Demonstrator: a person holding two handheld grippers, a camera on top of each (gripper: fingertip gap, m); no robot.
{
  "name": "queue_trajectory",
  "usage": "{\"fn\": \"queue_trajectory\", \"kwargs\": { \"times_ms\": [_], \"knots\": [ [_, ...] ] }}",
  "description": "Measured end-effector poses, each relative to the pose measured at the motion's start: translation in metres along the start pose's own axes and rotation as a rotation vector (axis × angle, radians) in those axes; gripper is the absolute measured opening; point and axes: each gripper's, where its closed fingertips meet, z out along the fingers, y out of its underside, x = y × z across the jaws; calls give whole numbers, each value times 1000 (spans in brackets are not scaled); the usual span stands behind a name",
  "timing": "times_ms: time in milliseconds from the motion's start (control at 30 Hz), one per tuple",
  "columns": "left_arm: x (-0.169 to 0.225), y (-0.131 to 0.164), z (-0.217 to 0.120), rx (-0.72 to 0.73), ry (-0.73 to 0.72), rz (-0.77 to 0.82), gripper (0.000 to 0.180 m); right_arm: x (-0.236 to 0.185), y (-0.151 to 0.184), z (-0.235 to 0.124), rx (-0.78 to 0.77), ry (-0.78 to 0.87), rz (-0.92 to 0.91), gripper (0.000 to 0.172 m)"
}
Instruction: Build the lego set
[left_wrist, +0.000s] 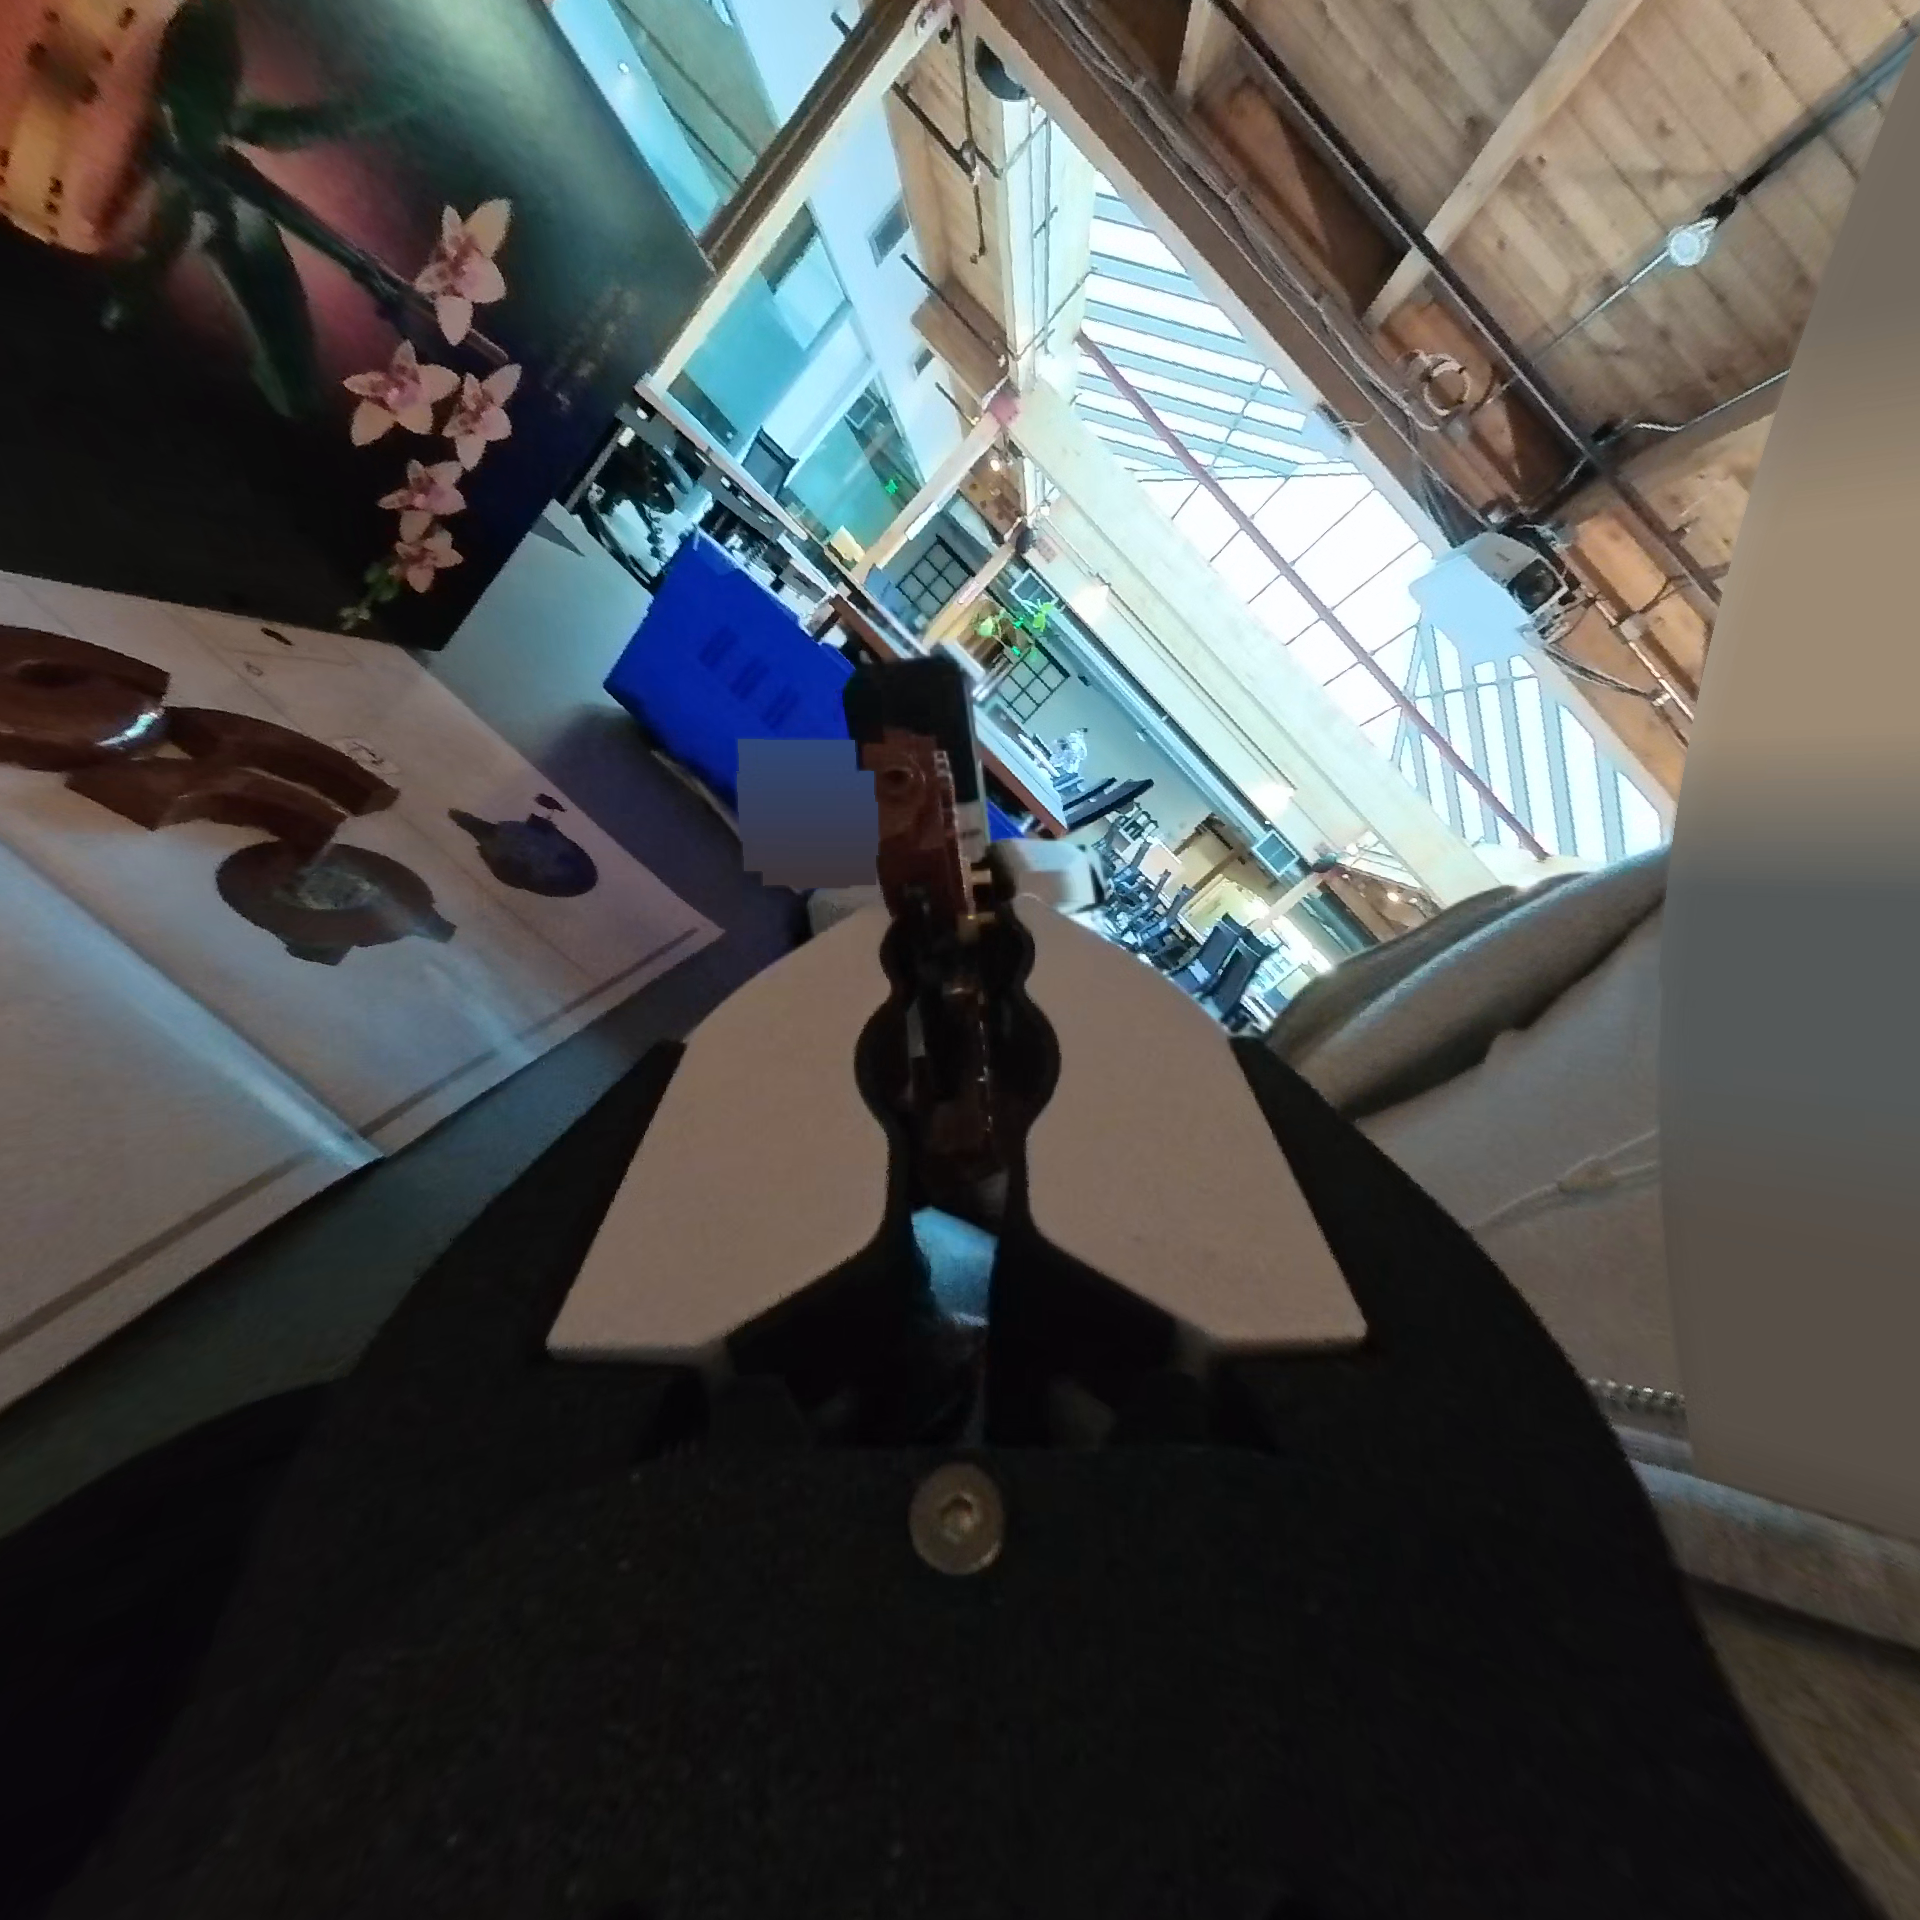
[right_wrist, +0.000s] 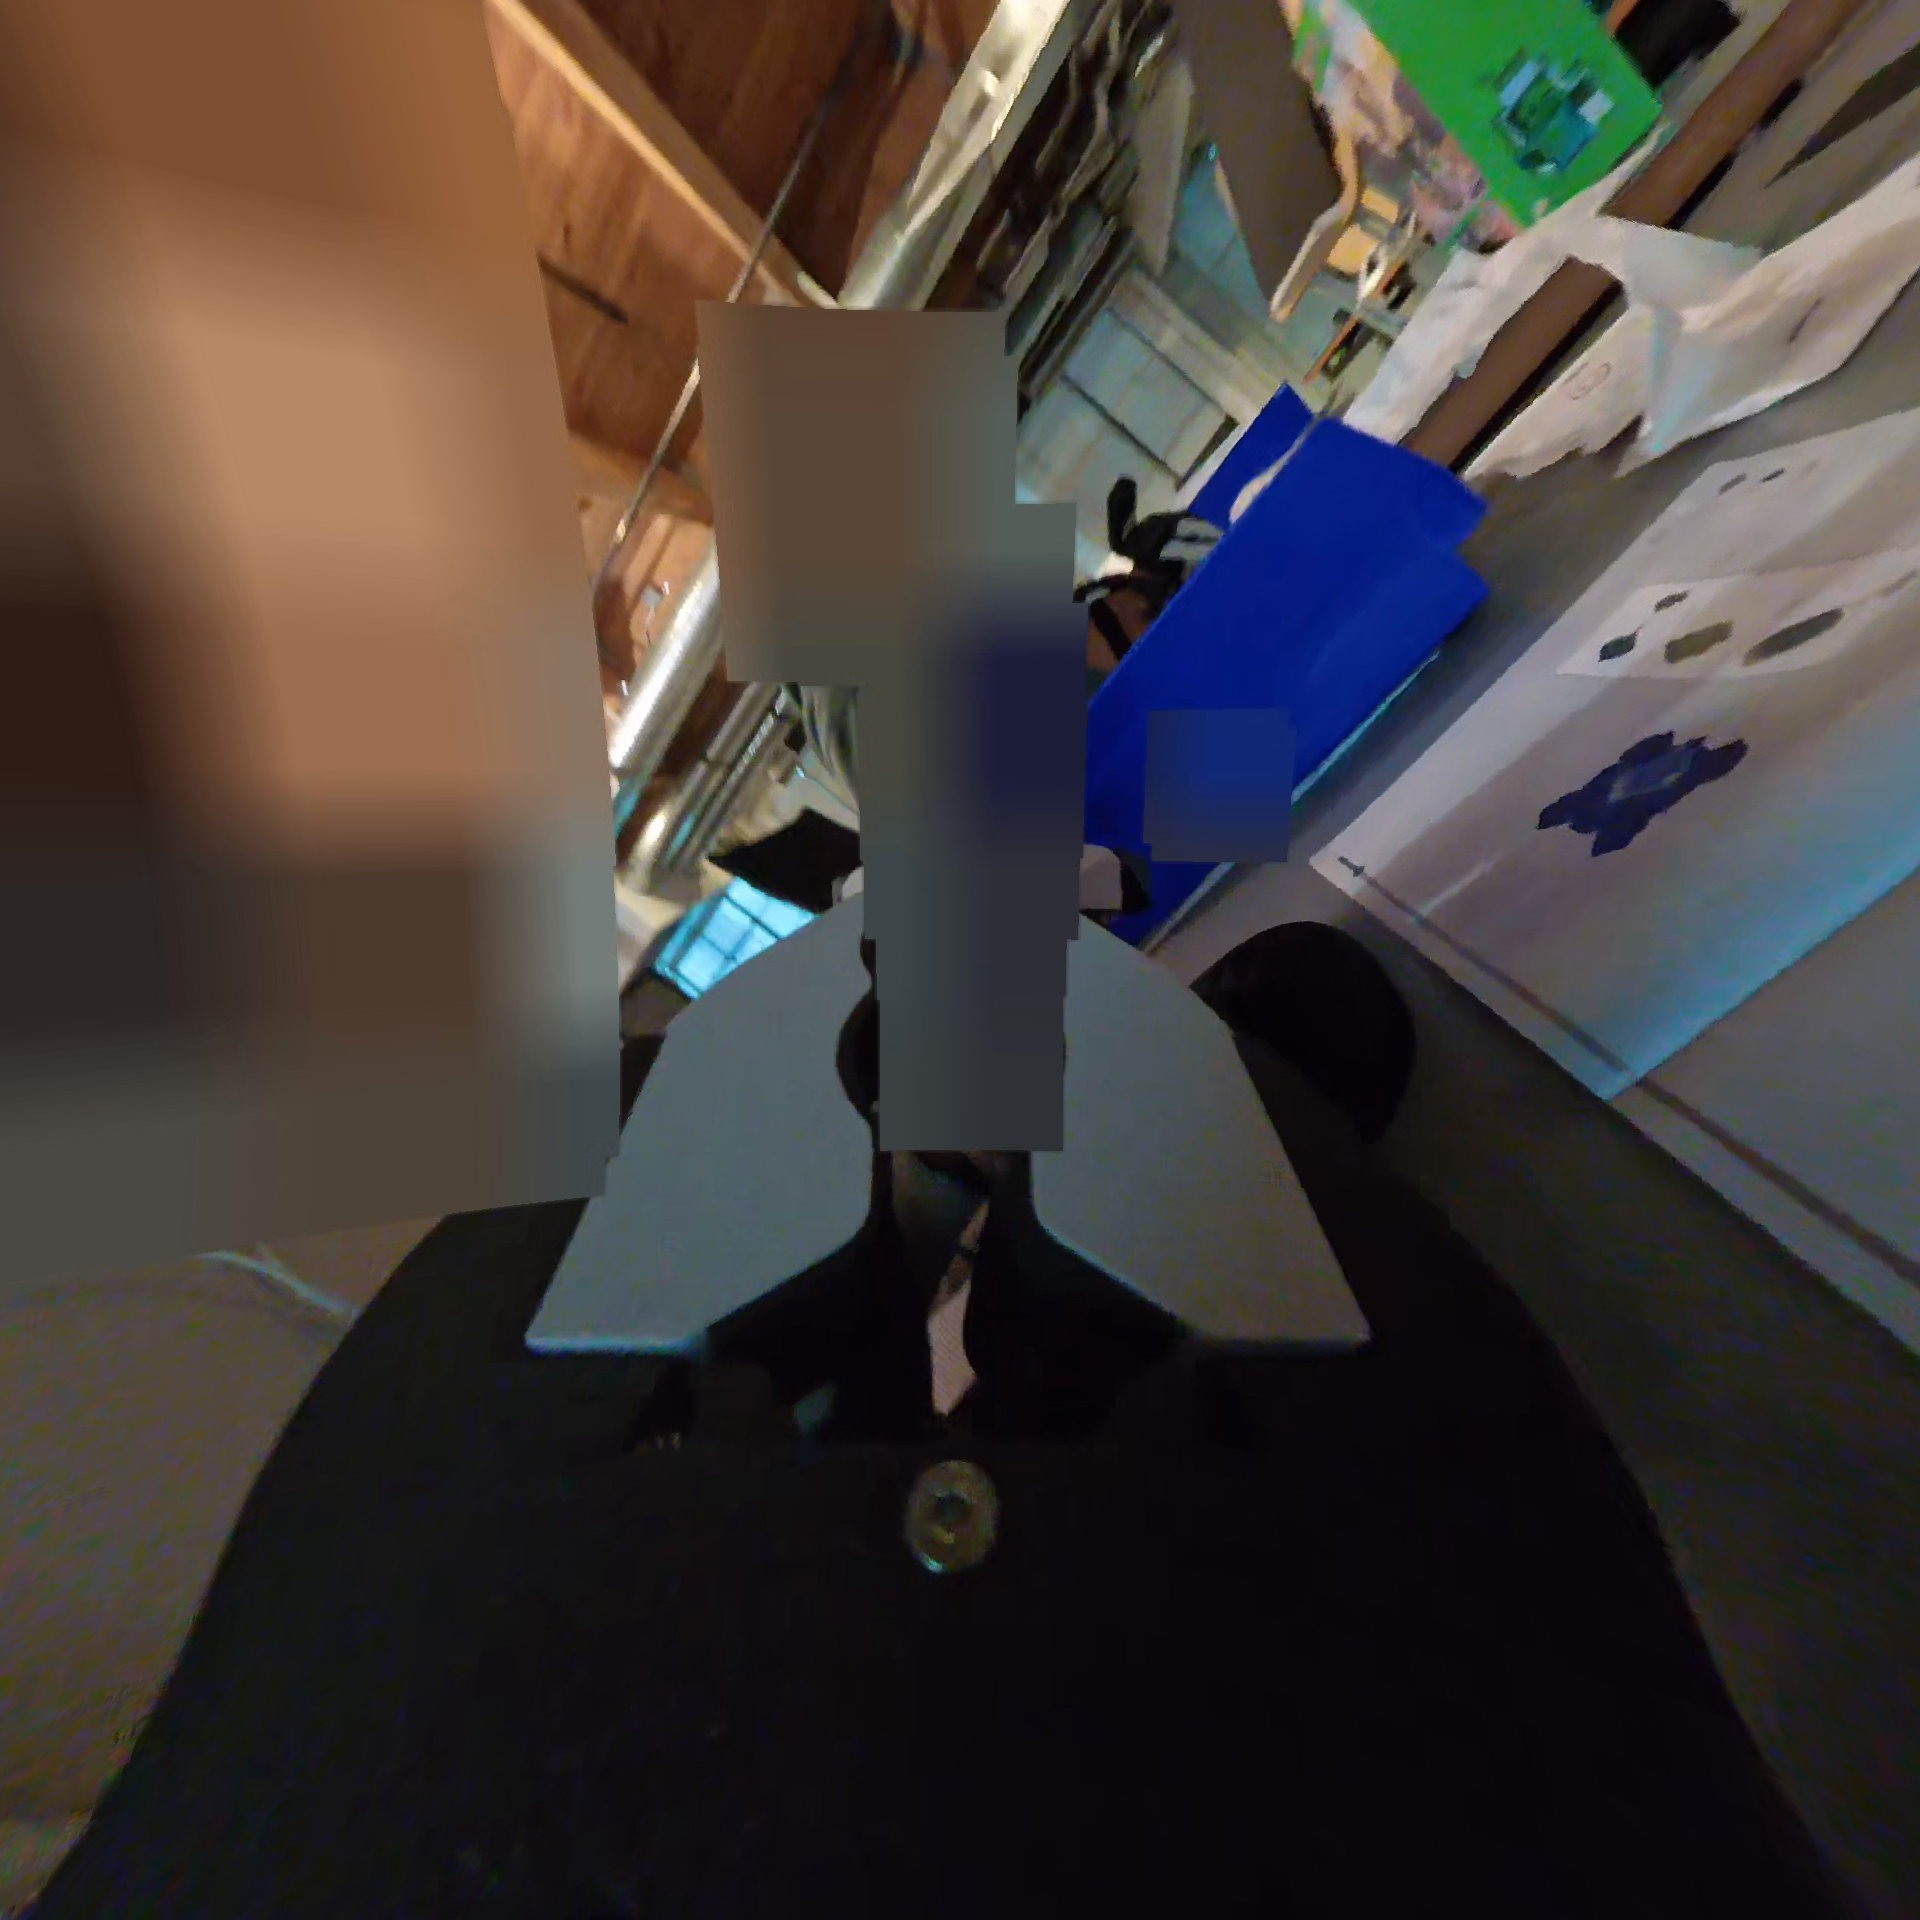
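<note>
In the left wrist view my left gripper (left_wrist: 951, 935) points up towards the ceiling. Its grey fingers (left_wrist: 769, 1091) are shut on a narrow brown and black object (left_wrist: 920, 790), which stands up out of the grasp and has a round hole and a white strip on its side. A small white and grey part (left_wrist: 1055, 871) shows just right of this object. In the right wrist view a blurred patch covers the fingertips of my right gripper (right_wrist: 966, 935). Only the grey finger bodies (right_wrist: 748, 1122) show, so what lies between them is hidden.
A dark flower poster (left_wrist: 312, 312) and a white poster of brown pots (left_wrist: 260, 883) are at the left, with a blue bin (left_wrist: 727, 665) behind. A grey cushion (left_wrist: 1507, 997) lies at the right. The right wrist view shows the blue bin (right_wrist: 1299, 582), white posters (right_wrist: 1662, 831) and a black round thing (right_wrist: 1309, 1029). Less than 4 cm separates the two grippers' tips.
</note>
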Motion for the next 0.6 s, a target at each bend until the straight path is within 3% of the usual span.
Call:
{"fn": "queue_trajectory", "kwargs": {
  "times_ms": [200,367,433,533,600],
  "knots": [
    [5,4,0,-45,51,-16,13,-6,8,1,-156,0,-94,15],
    [7,7,2,-81,60,30,23,-3,4,1,-140,5,-95,9],
    [8,5,1,-65,79,27,13,-5,1,0,-142,-31,-94,12],
    [6,-1,-4,-21,90,-4,13,9,-35,-11,-73,47,-168,42],
    [5,-6,-8,9,104,-31,13,43,-64,-25,-89,263,-340,69]
  ]
}}
